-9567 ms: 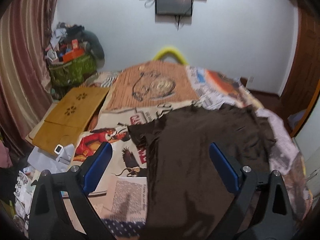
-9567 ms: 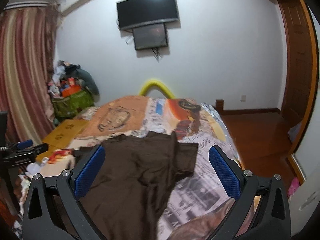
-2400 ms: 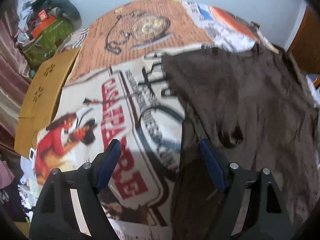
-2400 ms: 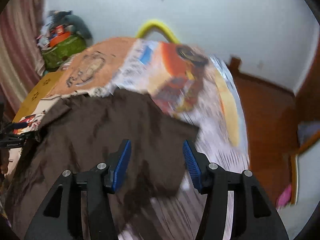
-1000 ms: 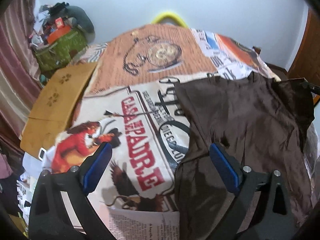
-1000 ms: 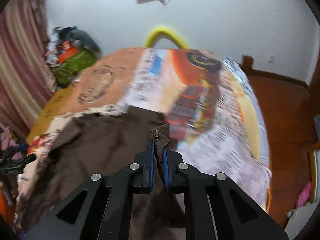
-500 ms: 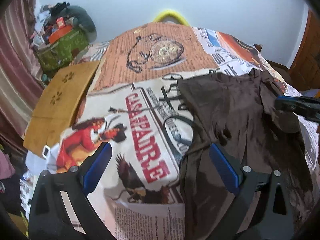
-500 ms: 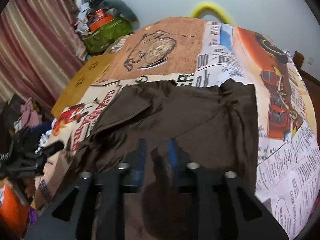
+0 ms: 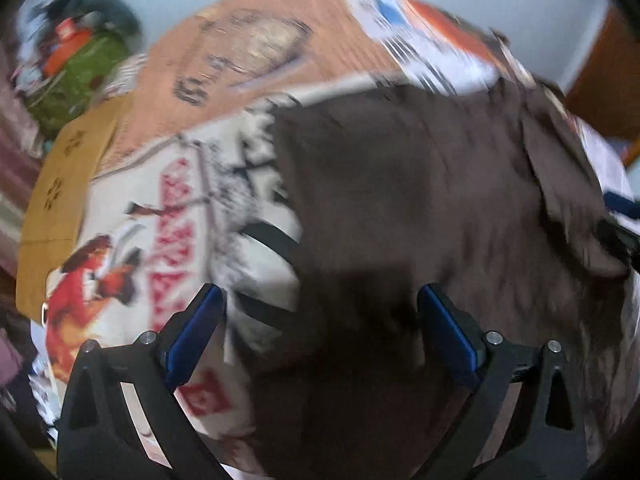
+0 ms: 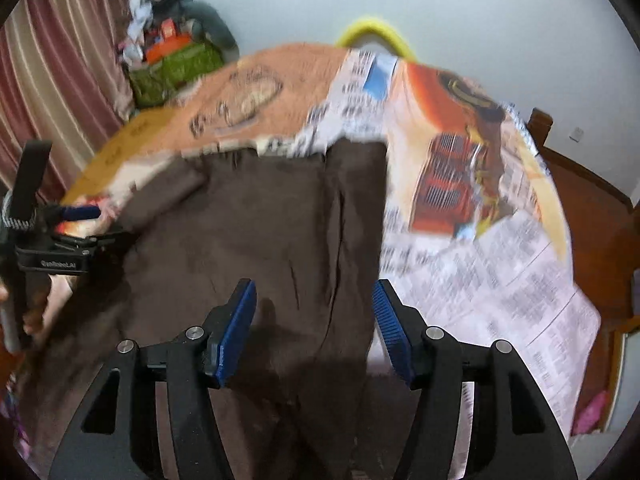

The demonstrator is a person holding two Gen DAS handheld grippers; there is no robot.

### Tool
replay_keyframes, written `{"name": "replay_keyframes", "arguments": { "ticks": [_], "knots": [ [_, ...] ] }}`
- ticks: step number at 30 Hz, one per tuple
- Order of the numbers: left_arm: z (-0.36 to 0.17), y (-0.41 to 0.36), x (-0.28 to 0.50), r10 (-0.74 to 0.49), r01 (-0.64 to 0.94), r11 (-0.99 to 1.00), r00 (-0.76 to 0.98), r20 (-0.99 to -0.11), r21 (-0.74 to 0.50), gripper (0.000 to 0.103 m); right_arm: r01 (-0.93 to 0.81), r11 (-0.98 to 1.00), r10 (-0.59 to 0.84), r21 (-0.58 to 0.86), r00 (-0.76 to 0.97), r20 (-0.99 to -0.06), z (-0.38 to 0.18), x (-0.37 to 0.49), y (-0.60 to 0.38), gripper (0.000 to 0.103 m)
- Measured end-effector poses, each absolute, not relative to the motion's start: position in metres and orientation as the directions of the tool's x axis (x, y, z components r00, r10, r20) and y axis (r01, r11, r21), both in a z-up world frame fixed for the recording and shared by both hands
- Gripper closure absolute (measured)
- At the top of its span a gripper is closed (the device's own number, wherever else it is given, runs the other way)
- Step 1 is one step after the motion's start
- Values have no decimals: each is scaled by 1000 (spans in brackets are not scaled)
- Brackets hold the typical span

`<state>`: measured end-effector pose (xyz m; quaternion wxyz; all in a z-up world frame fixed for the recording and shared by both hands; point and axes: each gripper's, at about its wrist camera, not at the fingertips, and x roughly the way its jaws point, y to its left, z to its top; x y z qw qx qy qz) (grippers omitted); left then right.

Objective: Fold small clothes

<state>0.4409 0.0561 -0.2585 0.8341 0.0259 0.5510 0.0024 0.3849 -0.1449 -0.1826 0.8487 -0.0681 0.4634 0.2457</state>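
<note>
A dark brown shirt (image 9: 420, 208) lies spread on the printed bedspread (image 9: 180, 208); it also shows in the right wrist view (image 10: 256, 224). Its right side is folded inward, with a straight folded edge (image 10: 376, 200). My left gripper (image 9: 320, 320) is open and empty, low over the shirt's left edge. My right gripper (image 10: 314, 312) is open and empty over the folded right part. The left gripper also shows in the right wrist view (image 10: 76, 216) at the shirt's left edge. Both views are motion-blurred.
A tan wooden board (image 9: 60, 184) lies left of the bed. A green bag with clutter (image 10: 176, 64) stands at the back left by a striped curtain (image 10: 48, 60). A yellow hoop (image 10: 372, 32) is behind the bed. Wooden floor (image 10: 592, 208) lies to the right.
My right gripper has opened, released the shirt's right side after folding it inward, and pulled back. My left gripper has moved down and closer to the shirt's left edge.
</note>
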Motion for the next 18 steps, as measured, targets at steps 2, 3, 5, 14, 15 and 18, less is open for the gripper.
{"name": "replay_keyframes", "arguments": {
  "ticks": [2,3,5,14,15,18],
  "knots": [
    [-257,46,431,52,60,995,423,-905,85,4,-478,874,340,89,469,-815,-191,379,-143,45],
    [-255,42,426,63,77,991,431,-900,107,4,-476,876,338,80,485,-807,-191,376,-145,43],
    [-252,39,420,76,91,987,442,-894,130,4,-476,875,343,90,477,-809,-189,379,-151,41],
    [-218,75,415,4,-13,1000,547,-837,-4,4,-436,900,280,23,535,-797,-170,418,-150,41],
    [-214,80,420,-6,-21,1000,558,-830,-21,4,-426,905,251,2,530,-810,-173,429,-146,41],
    [-214,89,439,21,-52,999,559,-829,-10,4,-415,909,202,-41,526,-826,-183,444,-141,41]
  ]
}}
